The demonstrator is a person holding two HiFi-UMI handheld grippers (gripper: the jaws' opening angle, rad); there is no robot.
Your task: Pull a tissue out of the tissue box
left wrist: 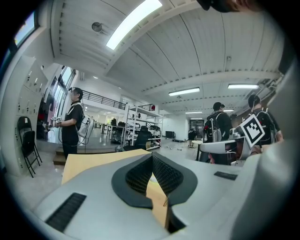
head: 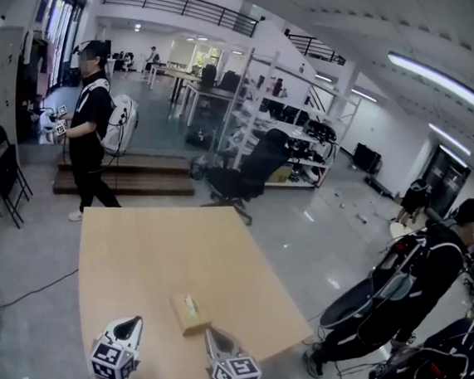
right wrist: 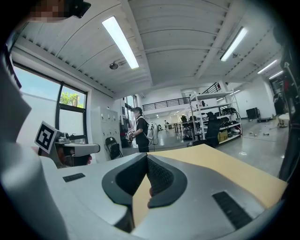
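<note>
Showing left tongs [head: 133,323] and right tongs [head: 209,334], both closed and empty, at near edge of surface [head: 159,250]; tissue box [head: 190,312] just ahead between them, lengthwise toward far edge, nearer right tongs.

The left tool [head: 132,323] and right tool [head: 211,334] are held low, side by side and apart, both pointing forward and nearly level. Each has its jaws pressed together.
</note>
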